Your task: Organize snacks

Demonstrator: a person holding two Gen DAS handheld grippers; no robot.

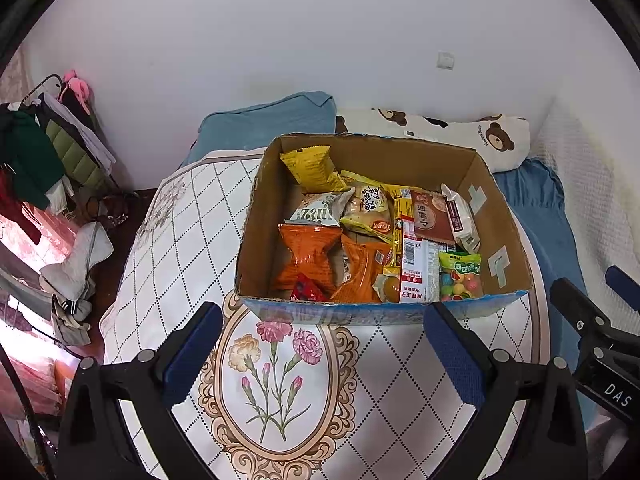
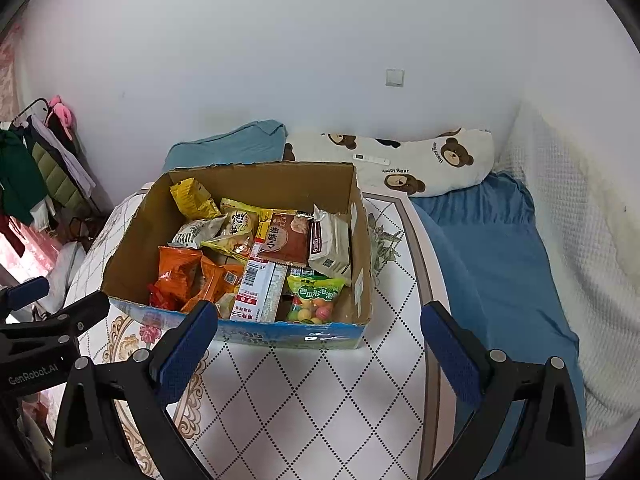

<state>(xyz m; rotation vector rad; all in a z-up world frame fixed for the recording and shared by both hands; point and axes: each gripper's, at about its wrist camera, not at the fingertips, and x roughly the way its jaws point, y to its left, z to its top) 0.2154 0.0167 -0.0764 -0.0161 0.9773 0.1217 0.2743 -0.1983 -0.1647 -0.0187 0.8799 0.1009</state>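
A cardboard box point(image 1: 256, 240) point(image 2: 128, 248) stands on a round table with a flowered cloth. It holds several snack packs: orange bags point(image 1: 308, 256) point(image 2: 180, 272), a yellow bag point(image 1: 310, 166) point(image 2: 192, 198), a brown pack point(image 1: 430, 216) point(image 2: 286, 240), a white-red pack point(image 1: 418, 272) point(image 2: 258, 292) and a green candy bag point(image 1: 460, 276) point(image 2: 316, 296). My left gripper point(image 1: 324, 356) is open and empty, just in front of the box. My right gripper point(image 2: 320, 356) is open and empty, in front of the box's right corner.
The table cloth point(image 1: 280, 392) point(image 2: 312, 408) spreads in front of the box. Behind are a blue pillow point(image 1: 272, 124), a bear-print pillow point(image 2: 420, 160) and a blue bed sheet point(image 2: 500, 248). A clothes rack point(image 1: 48, 140) stands at the left. The right gripper point(image 1: 600, 320) shows at the left view's right edge.
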